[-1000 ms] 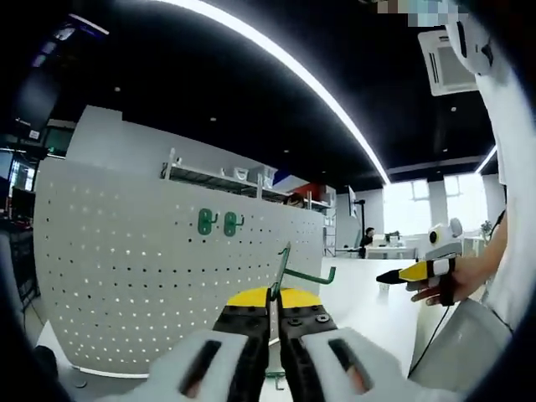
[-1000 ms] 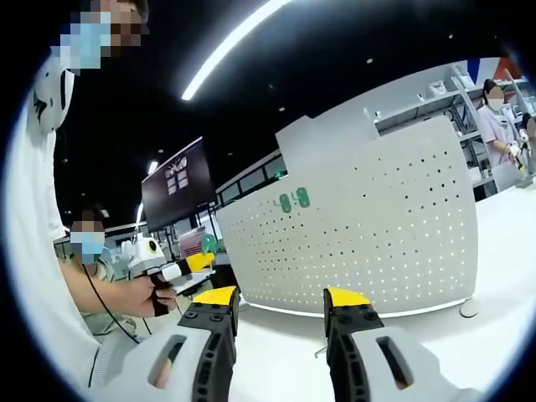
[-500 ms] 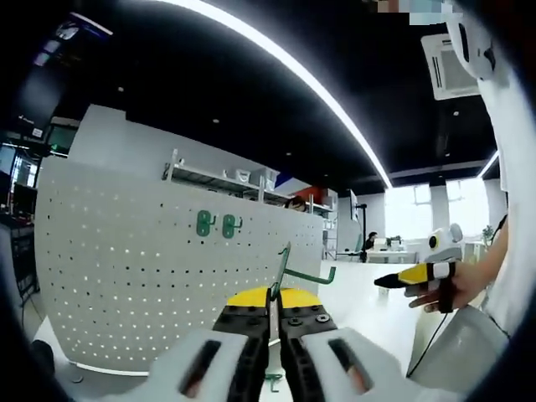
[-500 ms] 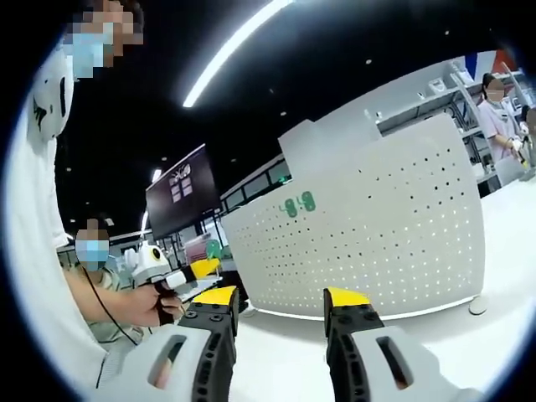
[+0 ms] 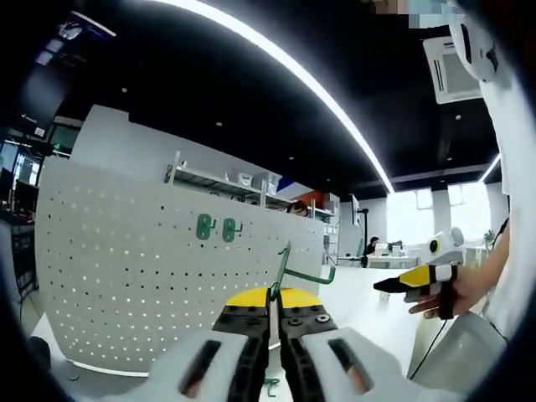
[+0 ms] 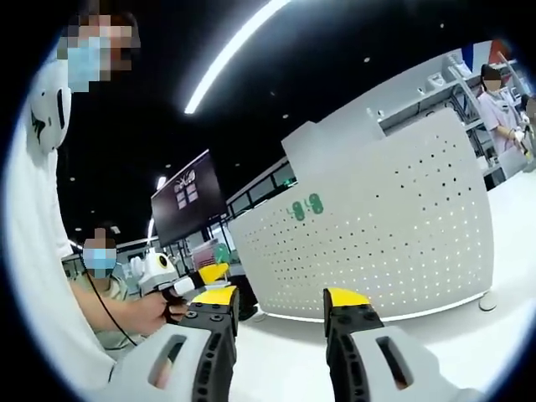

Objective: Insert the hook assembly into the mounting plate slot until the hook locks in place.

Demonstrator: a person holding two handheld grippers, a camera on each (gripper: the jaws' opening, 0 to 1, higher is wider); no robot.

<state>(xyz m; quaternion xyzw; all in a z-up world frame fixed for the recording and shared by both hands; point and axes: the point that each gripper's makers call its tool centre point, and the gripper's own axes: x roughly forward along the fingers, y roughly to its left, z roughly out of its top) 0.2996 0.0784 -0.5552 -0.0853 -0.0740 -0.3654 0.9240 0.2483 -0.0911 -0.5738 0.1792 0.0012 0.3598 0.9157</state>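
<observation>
Left gripper view
- Left gripper [image 5: 274,303]: jaws pressed together on the green hook [image 5: 295,275], pinching it at its near end.
- Hook position: held in the air in front of the white pegboard [image 5: 126,276], apart from it, off the board's right-hand part.
- Hook axis: one thin leg rises steeply from the jaw tips; the long arm runs from there out to the right, ending in a short upturned tip. Its long axis lies roughly along the board's face, not into it.
- Already mounted: two green hooks [image 5: 214,228] sit side by side high on the board, near its top edge.
- Right gripper [image 5: 394,284]: seen at the right, in the person's hand [image 5: 448,295], well apart from the board.

Right gripper view
- Right gripper [image 6: 279,303]: jaws spread wide, nothing between them.
- Board: stands upright on the white bench [image 6: 285,356], along its far side; the two mounted hooks show as small green marks near the top edge.
- Left gripper: at the left in the person's hand, near the bench's left edge.

Step in hand
- Carrying the hook toward the board; insertion not yet begun.

Next move
- Likely calls for turning the hook's mounting end to face the holes, closing the gap, then pressing in until it seats.
</observation>
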